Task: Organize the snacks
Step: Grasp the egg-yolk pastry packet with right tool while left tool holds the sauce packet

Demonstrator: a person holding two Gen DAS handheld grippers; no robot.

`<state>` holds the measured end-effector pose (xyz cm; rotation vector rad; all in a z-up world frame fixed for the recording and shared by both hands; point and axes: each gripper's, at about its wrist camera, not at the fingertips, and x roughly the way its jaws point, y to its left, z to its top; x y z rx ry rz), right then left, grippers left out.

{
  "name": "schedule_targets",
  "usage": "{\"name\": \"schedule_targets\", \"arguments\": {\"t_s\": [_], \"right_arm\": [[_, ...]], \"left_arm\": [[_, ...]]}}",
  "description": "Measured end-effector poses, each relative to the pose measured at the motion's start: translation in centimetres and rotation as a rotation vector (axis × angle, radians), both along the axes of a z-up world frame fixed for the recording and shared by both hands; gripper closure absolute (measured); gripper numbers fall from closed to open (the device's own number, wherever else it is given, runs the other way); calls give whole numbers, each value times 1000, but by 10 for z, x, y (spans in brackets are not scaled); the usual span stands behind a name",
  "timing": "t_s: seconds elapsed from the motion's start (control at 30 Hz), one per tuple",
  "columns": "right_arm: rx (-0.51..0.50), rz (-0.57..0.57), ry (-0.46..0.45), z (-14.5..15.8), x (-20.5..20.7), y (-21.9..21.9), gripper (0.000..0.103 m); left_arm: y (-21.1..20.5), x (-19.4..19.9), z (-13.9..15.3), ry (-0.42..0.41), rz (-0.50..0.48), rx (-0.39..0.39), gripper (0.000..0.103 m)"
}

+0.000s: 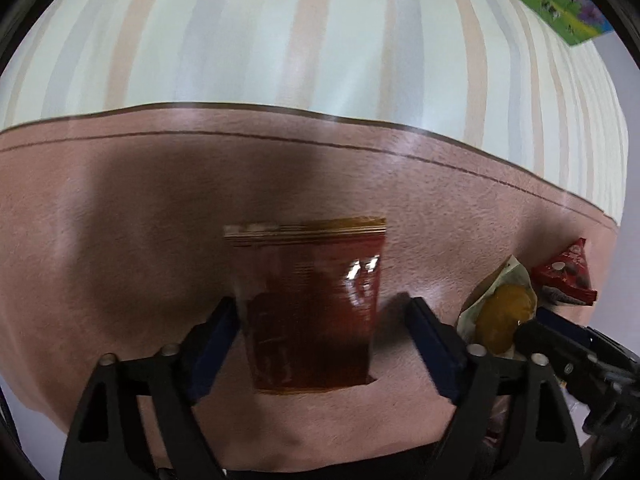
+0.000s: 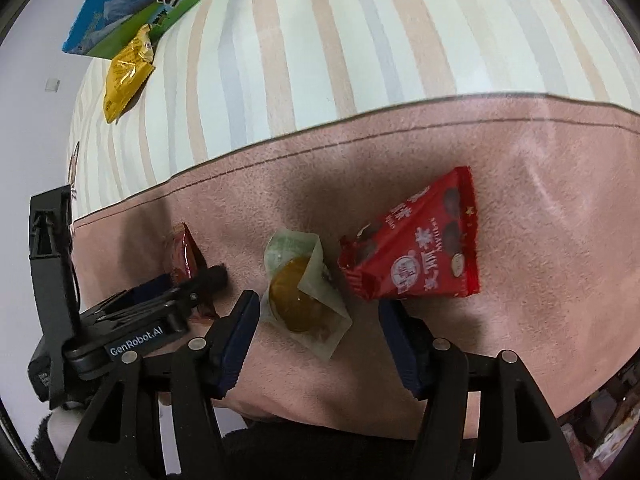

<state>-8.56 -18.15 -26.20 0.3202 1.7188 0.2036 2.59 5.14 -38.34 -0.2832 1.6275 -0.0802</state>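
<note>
My left tongs [image 1: 320, 320] stand wide apart, gripping nothing; the glossy brown-red sachet [image 1: 310, 304] with its crimped gold top lies flat between them on the fuzzy pink cloth [image 1: 120, 240]. My right tongs [image 2: 316, 328] are part open and empty, straddling a round yellow cake in crinkly clear wrap [image 2: 304, 292]. Beside it lies a shiny red wedge-shaped packet [image 2: 420, 248].

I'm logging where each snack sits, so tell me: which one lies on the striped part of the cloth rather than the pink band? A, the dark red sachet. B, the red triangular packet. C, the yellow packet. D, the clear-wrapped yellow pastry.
C: in the right wrist view the yellow packet lies on the striped cloth beside a blue-green box; the other three sit on the pink band.
</note>
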Motion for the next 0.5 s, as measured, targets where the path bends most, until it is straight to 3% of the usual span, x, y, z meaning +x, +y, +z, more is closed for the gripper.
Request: {"name": "schedule_targets", "arguments": {"t_s": [0.17,0.27,0.3,0.5], "right_arm": [[1,-31,16,-9,2,5,38],[1,-47,21,-10,3,5,38],[2,-46,20,-11,3,6,38],[-72,-18,6,-17,1,22,35]], "left_arm": [[-15,-1,-2,-12,15,57,13],[-15,-9,7,-40,16,96,35],[-16,-10,11,-47,13,108,46],[-7,-22,16,-55,19,178,48]]}}
